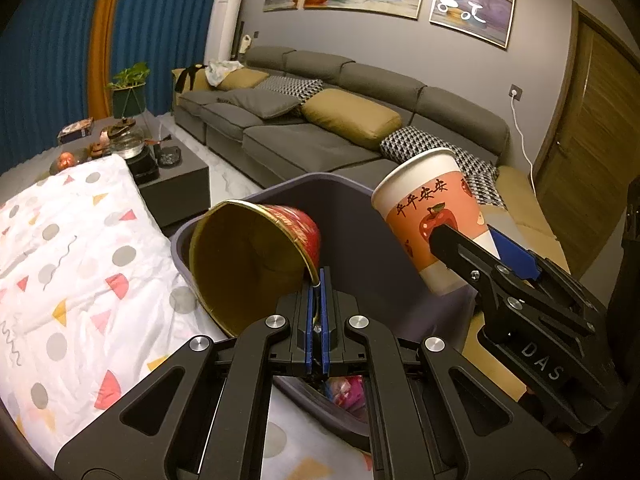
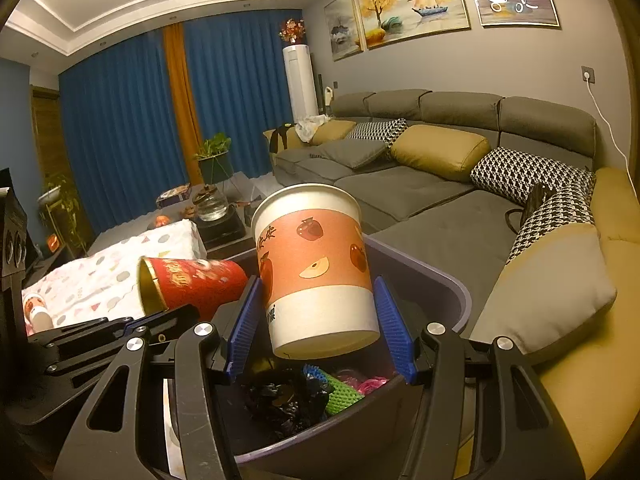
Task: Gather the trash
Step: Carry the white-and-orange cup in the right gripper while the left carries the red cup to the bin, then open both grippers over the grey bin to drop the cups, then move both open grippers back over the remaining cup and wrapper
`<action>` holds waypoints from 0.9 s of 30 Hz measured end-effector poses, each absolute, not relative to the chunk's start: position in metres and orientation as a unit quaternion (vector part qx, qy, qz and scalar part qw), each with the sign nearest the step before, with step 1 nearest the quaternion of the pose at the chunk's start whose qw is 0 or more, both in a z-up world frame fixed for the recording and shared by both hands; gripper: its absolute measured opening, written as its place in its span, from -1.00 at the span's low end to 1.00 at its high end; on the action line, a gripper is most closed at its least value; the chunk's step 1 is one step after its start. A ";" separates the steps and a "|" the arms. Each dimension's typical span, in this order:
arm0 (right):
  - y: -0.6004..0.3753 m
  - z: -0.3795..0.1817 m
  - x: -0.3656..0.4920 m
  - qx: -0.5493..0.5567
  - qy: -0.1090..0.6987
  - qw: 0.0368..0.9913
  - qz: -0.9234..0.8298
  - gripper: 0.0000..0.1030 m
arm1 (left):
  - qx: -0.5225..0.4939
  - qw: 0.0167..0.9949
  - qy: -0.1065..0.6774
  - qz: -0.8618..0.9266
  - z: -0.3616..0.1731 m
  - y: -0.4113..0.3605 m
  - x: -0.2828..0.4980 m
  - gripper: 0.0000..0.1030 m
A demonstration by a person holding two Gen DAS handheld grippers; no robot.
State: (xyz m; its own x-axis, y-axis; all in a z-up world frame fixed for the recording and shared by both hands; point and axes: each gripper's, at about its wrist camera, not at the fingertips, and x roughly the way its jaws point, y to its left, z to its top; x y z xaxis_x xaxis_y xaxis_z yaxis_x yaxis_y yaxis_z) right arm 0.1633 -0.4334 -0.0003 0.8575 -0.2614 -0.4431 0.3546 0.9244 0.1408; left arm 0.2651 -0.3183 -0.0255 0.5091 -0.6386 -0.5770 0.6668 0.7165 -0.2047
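Note:
My left gripper (image 1: 318, 280) is shut on the rim of a red cup with a gold inside (image 1: 256, 256), held on its side over the grey trash bin (image 1: 352, 196). My right gripper (image 2: 320, 320) holds an orange and white paper cup (image 2: 316, 272) upright between its blue pads (image 2: 390, 320), above the same bin (image 2: 452, 280). The right gripper and its cup (image 1: 432, 216) also show in the left wrist view, to the right. The red cup (image 2: 196, 284) shows left of the paper cup in the right wrist view. The bin holds black and colourful wrappers (image 2: 316, 392).
A table under a white patterned cloth (image 1: 72, 248) lies to the left of the bin. A grey sofa (image 2: 420, 184) with yellow and checked cushions is behind and to the right. A dark coffee table (image 1: 172, 176) with a glass teapot stands further back.

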 end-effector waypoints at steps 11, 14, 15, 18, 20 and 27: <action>-0.437 -0.001 0.167 0.115 0.214 0.956 -0.161 0.11 | -0.006 0.881 0.327 -0.342 -0.026 -0.290 0.277 0.27; -0.435 -0.001 0.165 0.114 0.211 0.957 -0.161 0.23 | -0.013 0.892 0.315 -0.324 -0.022 -0.274 0.273 0.51; -0.434 0.000 0.164 0.113 0.208 0.958 -0.161 0.25 | -0.012 0.895 0.312 -0.319 -0.020 -0.269 0.271 0.55; -0.431 0.004 0.160 0.105 0.203 0.960 -0.164 0.31 | -0.005 0.909 0.298 -0.290 -0.017 -0.251 0.263 0.64; -0.428 0.007 0.155 0.102 0.197 0.961 -0.165 0.38 | 0.002 0.919 0.289 -0.267 -0.016 -0.237 0.255 0.67; -0.411 0.015 0.141 0.095 0.181 0.965 -0.163 0.48 | 0.004 0.942 0.284 -0.180 -0.018 -0.174 0.238 0.69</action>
